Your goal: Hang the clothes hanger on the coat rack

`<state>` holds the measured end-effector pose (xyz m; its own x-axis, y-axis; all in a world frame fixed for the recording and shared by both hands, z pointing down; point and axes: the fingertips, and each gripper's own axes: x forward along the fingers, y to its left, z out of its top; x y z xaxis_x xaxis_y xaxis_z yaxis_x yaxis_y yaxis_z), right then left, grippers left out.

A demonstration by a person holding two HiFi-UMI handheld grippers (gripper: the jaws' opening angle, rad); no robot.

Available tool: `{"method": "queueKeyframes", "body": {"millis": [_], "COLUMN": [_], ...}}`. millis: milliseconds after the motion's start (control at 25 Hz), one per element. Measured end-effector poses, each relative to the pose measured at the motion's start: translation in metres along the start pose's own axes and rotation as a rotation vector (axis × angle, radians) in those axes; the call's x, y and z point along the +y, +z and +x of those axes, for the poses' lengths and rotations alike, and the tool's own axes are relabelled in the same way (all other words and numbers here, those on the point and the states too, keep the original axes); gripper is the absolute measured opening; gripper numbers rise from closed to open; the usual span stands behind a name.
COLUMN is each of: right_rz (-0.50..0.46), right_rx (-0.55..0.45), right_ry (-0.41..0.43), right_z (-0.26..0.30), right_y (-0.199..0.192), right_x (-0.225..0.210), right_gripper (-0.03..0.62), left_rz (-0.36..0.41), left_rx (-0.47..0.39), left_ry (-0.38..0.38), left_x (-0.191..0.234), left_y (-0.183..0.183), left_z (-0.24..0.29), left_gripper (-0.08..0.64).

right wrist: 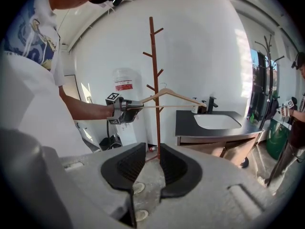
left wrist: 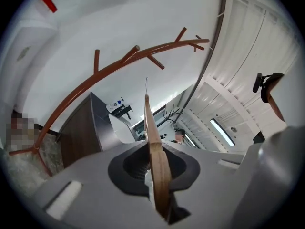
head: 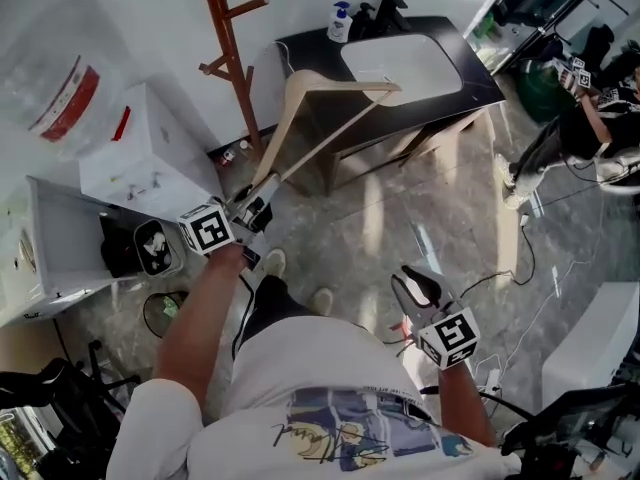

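A light wooden clothes hanger [head: 330, 118] is held level in the air, and my left gripper [head: 255, 203] is shut on one end of it. In the left gripper view the hanger [left wrist: 155, 147] stands edge-on between the pads of the left gripper [left wrist: 155, 168]. The brown coat rack [left wrist: 119, 66] with its short pegs is beyond it. In the head view the coat rack [head: 228, 43] stands by the wall, just left of the hanger. My right gripper [head: 412, 280] hangs lower, near my waist, open and empty. The right gripper view shows the coat rack [right wrist: 155, 80], the hanger [right wrist: 176, 97] beside it, and the right gripper [right wrist: 147, 168].
A black vanity [head: 480, 78] with a white sink stands right of the rack, with a soap bottle [head: 340, 23] on it. A white cabinet [head: 150, 158] is to the left. Another person [head: 590, 118] stands at the far right. Cables lie on the shiny floor [head: 420, 208].
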<state>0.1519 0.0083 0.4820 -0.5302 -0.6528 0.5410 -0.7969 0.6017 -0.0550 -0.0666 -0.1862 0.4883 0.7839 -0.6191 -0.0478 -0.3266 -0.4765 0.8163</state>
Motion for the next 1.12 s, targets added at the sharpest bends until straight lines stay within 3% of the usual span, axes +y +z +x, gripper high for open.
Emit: {"method": "queueKeyframes", "body": {"millis": [200, 560, 840, 1120], "right_rz": [-0.015, -0.006, -0.012, -0.02], "right_rx": [-0.017, -0.048, -0.065, -0.058], "right_ry": [0.019, 0.009, 0.006, 0.003], "right_z": [0.001, 0.002, 0.013, 0.021], "right_y": [0.0, 0.007, 0.023, 0.031], "right_x": [-0.002, -0.01, -0.012, -0.019], "right_gripper": [0.094, 0.095, 0.094, 0.094], "left_rz": [0.083, 0.155, 0.151, 0.152], "left_rx": [-0.002, -0.017, -0.041, -0.058], "left_ry": [-0.012, -0.041, -0.001, 0.049], "left_x": [-0.029, -0.069, -0.054, -0.023], "left_y": [0.022, 0.067, 0.097, 0.097], "left_z": [0.006, 0.016, 0.011, 0.005], "left_gripper": [0.031, 0.031, 0.032, 0.032]}}
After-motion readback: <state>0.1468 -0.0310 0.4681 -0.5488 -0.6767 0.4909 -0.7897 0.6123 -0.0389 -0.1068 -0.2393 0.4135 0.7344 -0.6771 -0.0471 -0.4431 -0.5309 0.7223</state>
